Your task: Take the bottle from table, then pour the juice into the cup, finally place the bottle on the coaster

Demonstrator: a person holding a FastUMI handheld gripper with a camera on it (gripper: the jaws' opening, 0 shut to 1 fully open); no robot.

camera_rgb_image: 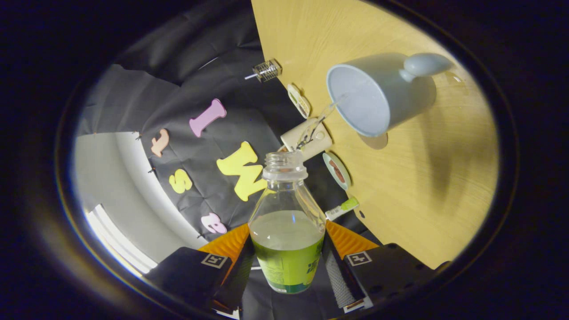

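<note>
Between tool fingers: bottle clamped, base cut off; cup beyond.

Gripper camera rolled sideways, close behind bottle (between jaws), facing table edge.

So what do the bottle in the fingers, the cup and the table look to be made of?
Bottle: clear, glossy plastic or glass; the liquid line shows through it and highlights sit on the threaded neck. The gripper is shut on it.
Cup: pale blue with a soft sheen, probably ceramic or enamel.
Table: light wood or laminate with visible grain, matte.
</note>
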